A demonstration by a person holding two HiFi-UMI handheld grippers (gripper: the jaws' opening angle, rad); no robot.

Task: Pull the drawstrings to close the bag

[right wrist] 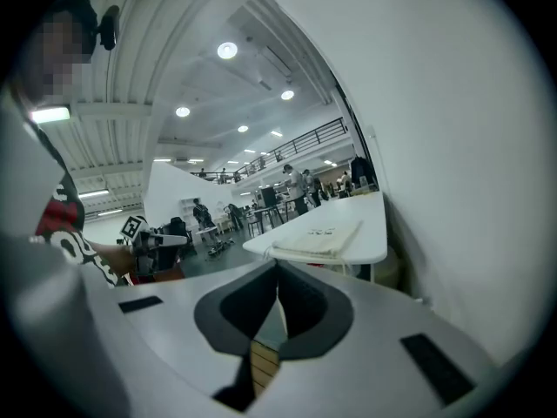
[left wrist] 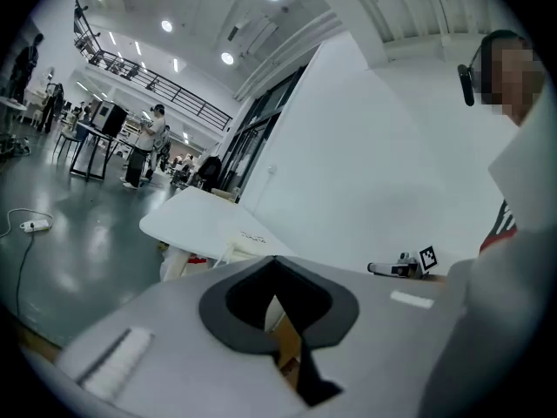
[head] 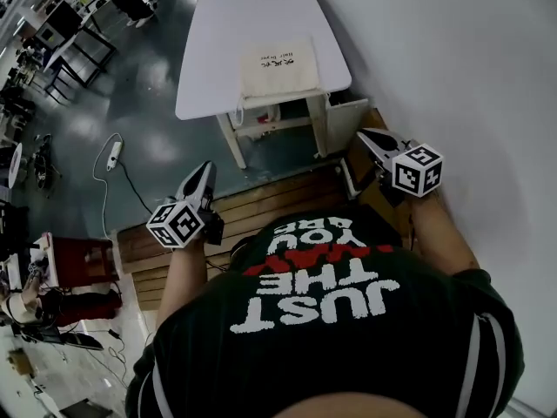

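Bag (head: 278, 66) lies flat at near edge of table (head: 224, 24); drawstrings (head: 240, 111) hang over edge, likely for reach. Left gripper (head: 205, 172), right gripper (head: 367, 138): jaws pressed together, empty, well apart from bag. Pull not yet begun.

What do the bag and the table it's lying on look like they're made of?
The bag is probably unbleached cotton or canvas: cream, matte, lying limp and flat. The table is likely laminate or painted board: its top is smooth and evenly white.

The bag (head: 278, 66) is probably matt cloth, the table (head: 235, 16) smooth, the floor (head: 157, 103) glossy.
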